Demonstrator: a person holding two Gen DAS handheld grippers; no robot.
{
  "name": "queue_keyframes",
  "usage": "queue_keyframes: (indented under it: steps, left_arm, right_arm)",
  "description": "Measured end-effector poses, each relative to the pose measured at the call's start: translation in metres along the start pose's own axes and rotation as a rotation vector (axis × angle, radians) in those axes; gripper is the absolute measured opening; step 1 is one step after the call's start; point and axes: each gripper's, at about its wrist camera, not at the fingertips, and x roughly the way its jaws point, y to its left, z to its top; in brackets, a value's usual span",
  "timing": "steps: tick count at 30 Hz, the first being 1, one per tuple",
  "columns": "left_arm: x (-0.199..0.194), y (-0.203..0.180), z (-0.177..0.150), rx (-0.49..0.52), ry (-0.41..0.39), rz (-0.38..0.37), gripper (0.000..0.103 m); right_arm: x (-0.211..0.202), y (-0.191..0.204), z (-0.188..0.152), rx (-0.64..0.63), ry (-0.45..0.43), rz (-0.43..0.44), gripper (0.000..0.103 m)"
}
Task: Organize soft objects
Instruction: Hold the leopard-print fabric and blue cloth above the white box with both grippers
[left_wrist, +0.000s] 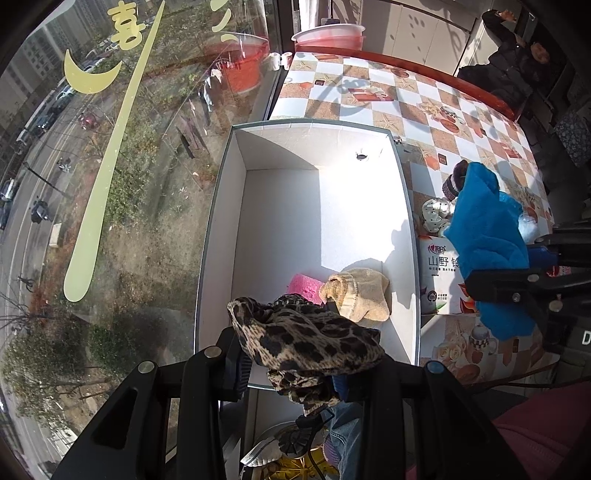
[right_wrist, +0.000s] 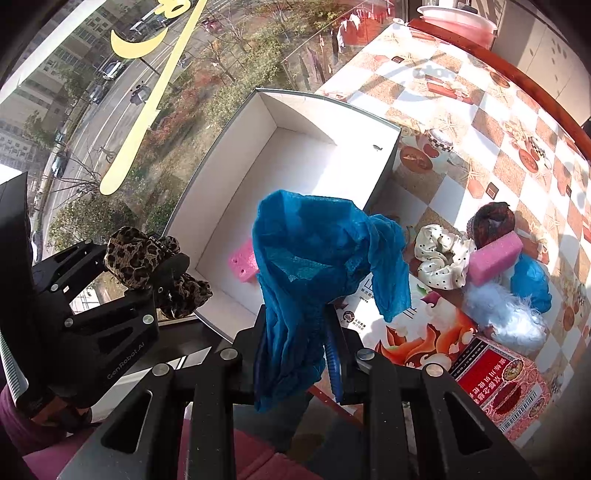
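One white box, two pink sponges and two leopard scrunchies. One blue cloth, one beige sock, one dotted scrunchie.

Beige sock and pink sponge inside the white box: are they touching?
Cannot tell. In the left wrist view the beige sock overlaps the pink sponge edge, hiding any contact; the right wrist view hides the sock.

A big window looks far down on a street with cars, trees and tall buildings. Yellow stickers are stuck on the glass. Bright sun shines in and makes dark shadows. The table has a checked cloth with orange, tan and white squares and a red-brown edge.
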Motion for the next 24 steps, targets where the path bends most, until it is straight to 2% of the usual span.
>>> queue_keyframes:
  steps: [24]
  left_arm:
    - [0.019,0.007,0.003,-0.048,0.071,0.003,0.038]
  right_arm:
    - [0.025,0.008,0.023,-0.054,0.062,0.021,0.028]
